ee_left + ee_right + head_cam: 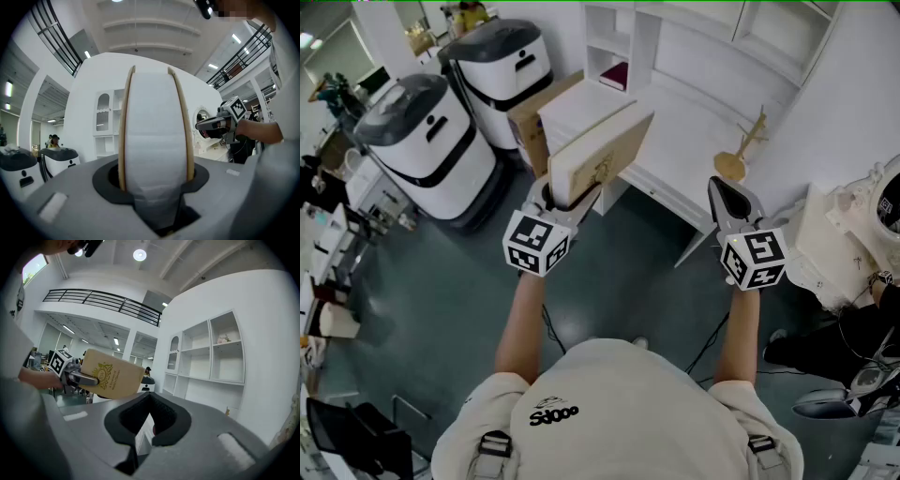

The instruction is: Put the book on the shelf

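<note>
Your left gripper [570, 197] clamps the book [602, 148] by its lower edge, so you steer it squarely into the white shelf [694, 94] at upper centre, with your closed, empty right gripper [727, 193] aside.

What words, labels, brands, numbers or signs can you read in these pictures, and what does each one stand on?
Nothing can be quoted with certainty.
On the shirt: a black logo of stylised letters, too blurred to quote.
On the book: a gold emblem with lines of gold print beneath it, too small to read.
On the marker cubes: black-and-white square patterns only, no words or numbers.
</note>
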Tool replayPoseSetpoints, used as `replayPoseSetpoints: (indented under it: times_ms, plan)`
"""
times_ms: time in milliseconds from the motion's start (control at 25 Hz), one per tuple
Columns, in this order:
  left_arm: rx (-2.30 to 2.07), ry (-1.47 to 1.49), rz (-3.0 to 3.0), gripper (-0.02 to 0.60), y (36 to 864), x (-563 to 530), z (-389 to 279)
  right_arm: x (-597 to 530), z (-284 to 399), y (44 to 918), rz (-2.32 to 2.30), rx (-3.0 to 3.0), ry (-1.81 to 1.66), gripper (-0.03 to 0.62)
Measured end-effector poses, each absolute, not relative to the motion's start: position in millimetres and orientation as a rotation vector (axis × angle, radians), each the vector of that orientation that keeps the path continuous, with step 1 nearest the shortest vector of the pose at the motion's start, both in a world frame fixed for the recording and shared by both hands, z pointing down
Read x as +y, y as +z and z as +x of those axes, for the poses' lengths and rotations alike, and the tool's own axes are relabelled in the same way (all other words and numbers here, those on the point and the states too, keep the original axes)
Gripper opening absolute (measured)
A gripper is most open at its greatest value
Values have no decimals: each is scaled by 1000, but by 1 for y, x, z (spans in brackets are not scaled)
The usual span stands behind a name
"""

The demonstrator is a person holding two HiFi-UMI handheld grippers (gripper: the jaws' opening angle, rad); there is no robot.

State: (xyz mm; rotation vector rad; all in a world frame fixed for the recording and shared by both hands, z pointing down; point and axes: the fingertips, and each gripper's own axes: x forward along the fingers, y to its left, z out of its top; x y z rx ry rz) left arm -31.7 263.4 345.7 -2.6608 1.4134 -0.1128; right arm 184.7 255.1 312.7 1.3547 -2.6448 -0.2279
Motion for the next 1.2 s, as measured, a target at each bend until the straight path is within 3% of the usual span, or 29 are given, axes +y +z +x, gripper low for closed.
replayPoseSetpoints:
  times_ms: [1200]
  plan:
    - [1526, -210, -2622, 236, 358, 216, 55, 194, 266, 326, 1221, -2771, -184, 2]
